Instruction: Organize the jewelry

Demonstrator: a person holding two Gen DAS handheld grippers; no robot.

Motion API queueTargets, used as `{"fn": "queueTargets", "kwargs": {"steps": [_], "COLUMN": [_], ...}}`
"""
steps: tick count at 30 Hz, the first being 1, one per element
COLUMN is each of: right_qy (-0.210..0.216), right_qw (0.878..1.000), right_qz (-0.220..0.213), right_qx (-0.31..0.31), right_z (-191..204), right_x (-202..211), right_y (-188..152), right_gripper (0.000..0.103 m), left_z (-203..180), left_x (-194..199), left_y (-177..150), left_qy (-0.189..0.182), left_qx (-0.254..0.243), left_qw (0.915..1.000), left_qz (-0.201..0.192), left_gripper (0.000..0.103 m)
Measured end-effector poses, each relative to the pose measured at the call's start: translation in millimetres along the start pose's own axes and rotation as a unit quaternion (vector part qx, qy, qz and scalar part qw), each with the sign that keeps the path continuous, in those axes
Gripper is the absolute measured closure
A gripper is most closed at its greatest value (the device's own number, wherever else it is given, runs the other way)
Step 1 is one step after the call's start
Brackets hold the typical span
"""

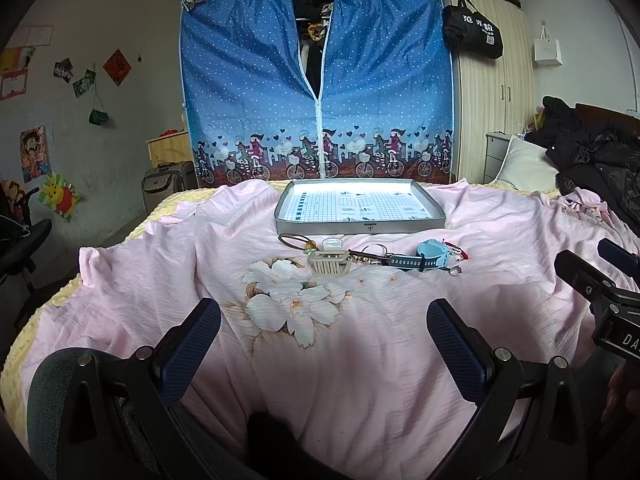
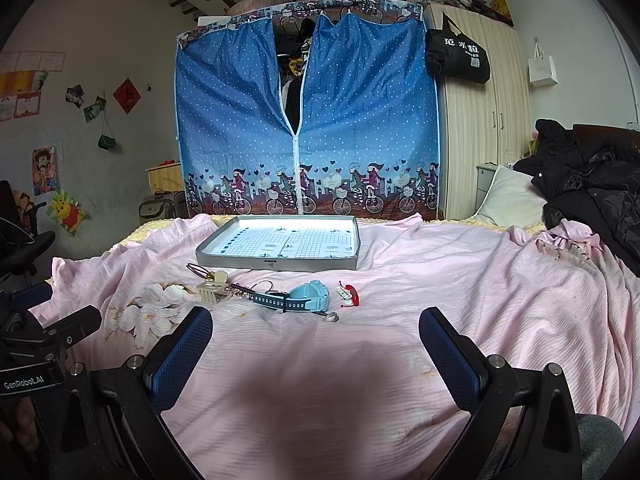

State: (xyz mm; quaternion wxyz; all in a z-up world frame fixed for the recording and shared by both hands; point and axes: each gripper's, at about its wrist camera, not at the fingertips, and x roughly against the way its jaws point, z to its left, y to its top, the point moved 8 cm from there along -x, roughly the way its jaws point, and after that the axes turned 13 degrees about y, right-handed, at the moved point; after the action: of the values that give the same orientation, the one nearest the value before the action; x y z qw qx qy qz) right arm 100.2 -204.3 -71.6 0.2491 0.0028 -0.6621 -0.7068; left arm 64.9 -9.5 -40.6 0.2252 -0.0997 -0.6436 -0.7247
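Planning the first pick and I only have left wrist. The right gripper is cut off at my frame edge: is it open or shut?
Observer: Open. The right gripper has its fingers spread wide with nothing between them, short of the jewelry.
Operator: In my view the red thing sits half behind the blue watch. Are they touching?
Observer: No. The red-and-white piece lies apart from the blue watch, off its right side, with bare pink sheet between them.
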Motion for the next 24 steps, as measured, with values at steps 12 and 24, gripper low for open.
{"fn": "queueTargets", "kwargs": {"steps": [12, 24], "right_qy": [0.000, 0.000], "right_qw": [1.000, 1.000], "right_qz": [0.000, 0.000], "right_qx": [0.000, -0.001], "right_z": [0.5, 0.2], "right_x": [0.3, 0.7], "right_y": [0.0, 0.3], "right_gripper": [0.000, 0.000], "left_z": [-0.4, 1.0], "left_x": [-1.5, -2.6], "left_y": [0.7, 0.2], "left_qy": [0.002, 0.002], "left_qx": [0.000, 0.000], "left_qw": [1.0000, 1.0000], "left_qz": [0.004, 0.005], "left_gripper": [0.002, 0.002]}}
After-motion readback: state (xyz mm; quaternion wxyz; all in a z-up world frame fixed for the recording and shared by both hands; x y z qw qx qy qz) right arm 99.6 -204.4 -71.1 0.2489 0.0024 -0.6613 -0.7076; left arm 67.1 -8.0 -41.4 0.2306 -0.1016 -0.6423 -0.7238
